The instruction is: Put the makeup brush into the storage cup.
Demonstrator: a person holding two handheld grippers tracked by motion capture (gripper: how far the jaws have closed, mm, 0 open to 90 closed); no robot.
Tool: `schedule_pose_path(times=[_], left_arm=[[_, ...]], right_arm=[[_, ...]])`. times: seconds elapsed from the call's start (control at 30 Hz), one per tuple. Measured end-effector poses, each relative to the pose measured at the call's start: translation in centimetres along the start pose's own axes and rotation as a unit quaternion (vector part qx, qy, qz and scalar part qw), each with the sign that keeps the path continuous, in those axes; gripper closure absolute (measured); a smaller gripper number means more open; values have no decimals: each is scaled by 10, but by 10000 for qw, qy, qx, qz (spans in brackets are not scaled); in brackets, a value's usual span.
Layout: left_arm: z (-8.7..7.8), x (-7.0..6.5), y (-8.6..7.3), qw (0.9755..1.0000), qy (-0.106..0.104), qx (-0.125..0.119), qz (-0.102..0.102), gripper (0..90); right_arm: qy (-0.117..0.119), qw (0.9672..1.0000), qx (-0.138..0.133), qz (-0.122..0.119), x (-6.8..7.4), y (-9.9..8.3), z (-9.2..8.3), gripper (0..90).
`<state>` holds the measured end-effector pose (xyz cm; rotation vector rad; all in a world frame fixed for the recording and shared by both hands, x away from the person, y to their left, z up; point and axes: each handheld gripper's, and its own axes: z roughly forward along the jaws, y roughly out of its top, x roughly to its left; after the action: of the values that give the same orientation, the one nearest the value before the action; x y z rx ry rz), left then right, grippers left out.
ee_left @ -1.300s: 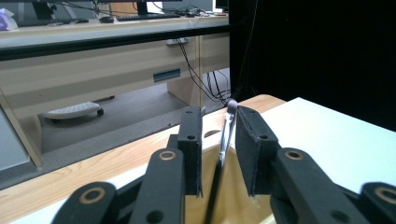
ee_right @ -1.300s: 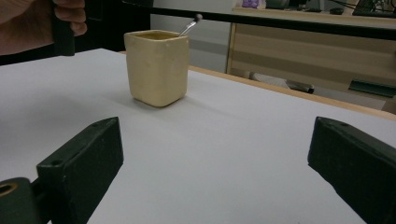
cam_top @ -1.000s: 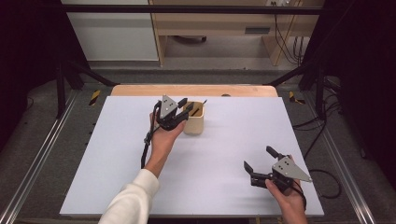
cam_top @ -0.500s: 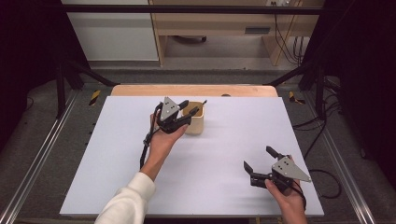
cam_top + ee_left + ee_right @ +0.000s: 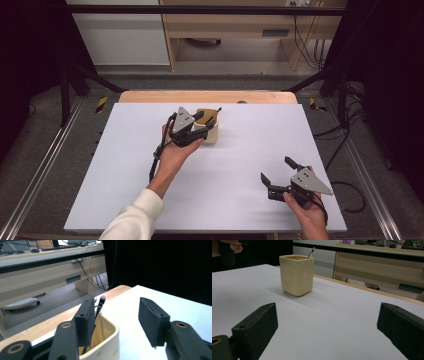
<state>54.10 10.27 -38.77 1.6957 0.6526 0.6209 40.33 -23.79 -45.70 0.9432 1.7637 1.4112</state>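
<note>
A cream square cup (image 5: 212, 134) stands at the back middle of the white table top (image 5: 250, 145). A thin dark brush (image 5: 218, 109) leans in it, tip up. My left gripper (image 5: 205, 121) hovers over the cup's left rim. In the left gripper view its jaws have just been opening: the gripper (image 5: 118, 308) is open, the brush (image 5: 101, 303) stands free beside the left pad, and the cup (image 5: 106, 340) is below. My right gripper (image 5: 276, 169) rests open near the front right. In the right gripper view it (image 5: 329, 315) faces the cup (image 5: 297, 275) from a distance.
A wooden strip (image 5: 150, 96) edges the table's back. Metal rails (image 5: 45, 165) run along both sides. A desk and cables (image 5: 300, 40) stand beyond the table. Bare white surface lies between the two grippers.
The left gripper's jaws have spread wider over the cup and the brush stays in the cup. The right gripper has not moved.
</note>
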Motion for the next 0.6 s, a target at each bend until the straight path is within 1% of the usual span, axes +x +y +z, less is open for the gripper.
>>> schedule_pose_path(times=[0.13,0.2,0.3,0.4,0.47,0.6], left_arm=[[-2,0,0,10000,30,35,30,430],[-3,0,0,10000,35,19,-13,418],[-4,-1,-1,10000,13,37,-26,395],[-4,-2,-1,10000,5,70,-36,340],[-4,-2,-2,10000,-3,76,-30,328],[-5,-2,-2,10000,-23,94,-24,271]], right_arm=[[-3,10000,-3,-9,0,0,0,36],[-5,10000,-9,-16,0,0,0,36],[-6,10000,-7,-11,0,0,0,36],[-4,10000,-12,-27,0,0,0,36],[-2,10000,-10,-39,0,0,0,36],[-4,10000,2,-45,0,0,0,36]])
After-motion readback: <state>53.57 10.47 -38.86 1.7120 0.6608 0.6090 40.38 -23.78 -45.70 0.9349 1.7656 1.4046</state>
